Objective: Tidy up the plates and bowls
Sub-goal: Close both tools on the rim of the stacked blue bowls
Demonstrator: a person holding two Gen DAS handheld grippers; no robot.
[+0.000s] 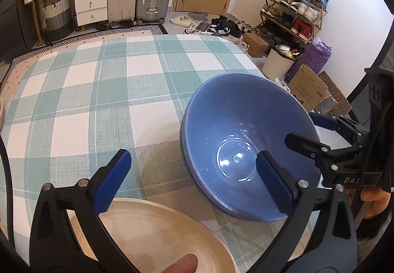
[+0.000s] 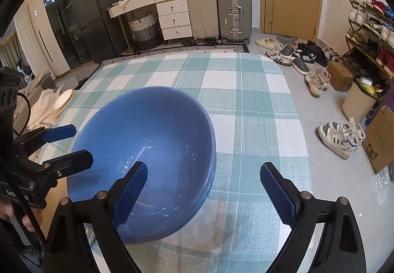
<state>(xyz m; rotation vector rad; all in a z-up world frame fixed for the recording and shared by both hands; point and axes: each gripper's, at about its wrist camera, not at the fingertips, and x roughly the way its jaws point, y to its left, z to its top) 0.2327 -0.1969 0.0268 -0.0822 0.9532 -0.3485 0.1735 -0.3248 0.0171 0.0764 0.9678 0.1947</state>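
Note:
A blue bowl (image 1: 236, 140) sits nested in another blue bowl on the checked tablecloth (image 1: 98, 100); it also shows in the right wrist view (image 2: 152, 140). A cream plate (image 1: 157, 236) lies at the near edge under my left gripper (image 1: 194, 179), which is open and empty, its right finger over the bowl's near rim. My right gripper (image 2: 204, 191) is open and empty, its left finger inside the bowl and its right finger outside the rim. Each gripper shows at the other view's edge: the right gripper (image 1: 317, 135), the left gripper (image 2: 71, 145).
The table's right edge (image 2: 295, 110) drops to a floor with shoes (image 2: 339, 135), a bin (image 2: 359, 98) and cardboard boxes (image 2: 379, 142). A cream dish (image 2: 62, 100) lies off the table's left side. Suitcases (image 2: 234, 9) and drawers stand at the back.

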